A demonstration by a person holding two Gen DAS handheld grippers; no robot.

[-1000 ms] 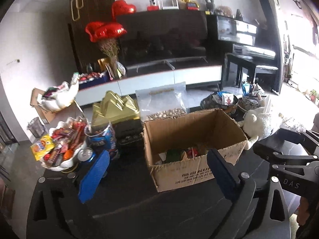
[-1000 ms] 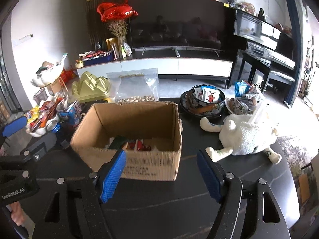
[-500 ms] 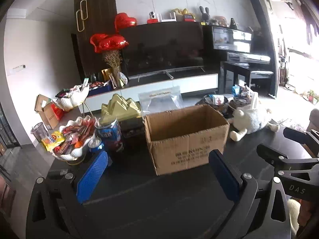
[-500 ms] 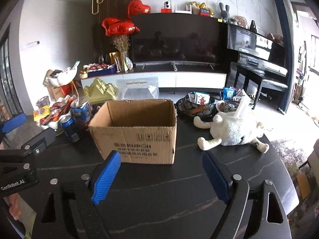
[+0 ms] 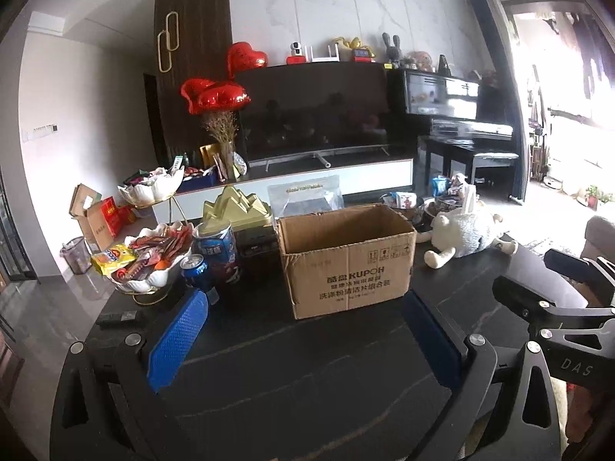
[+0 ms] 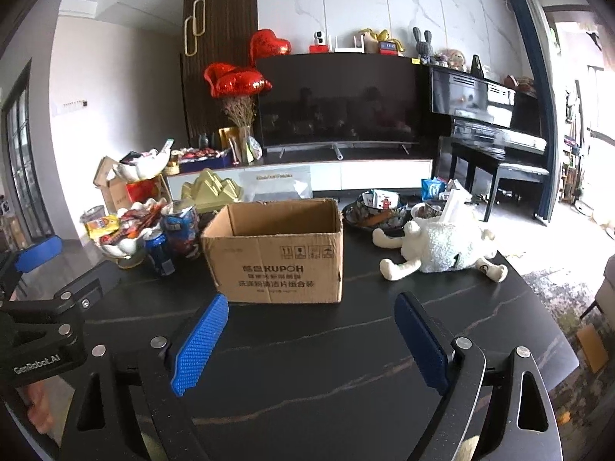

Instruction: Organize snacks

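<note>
Nearest me, my left gripper (image 5: 303, 340) and right gripper (image 6: 311, 340) both hang spread wide with nothing between the blue pads, low over the dark marbled table (image 6: 307, 384). Just beyond sits the open cardboard box (image 6: 280, 265), upright; I cannot see into it from here. The snacks wait to its left: a white shell bowl (image 5: 144, 259) heaped with packets, a blue can (image 5: 198, 269) and a blue snack tub (image 5: 219, 249) crowded close together. I judge the risk lies there: reaching for one packet could tip the can or drag the pile off the bowl's rim, since everything touches. A plush sheep (image 6: 438, 246) lies right of the box. Farther off stand a television (image 6: 338, 103), red heart balloons (image 6: 238, 80) and a piano (image 6: 488, 115).
</note>
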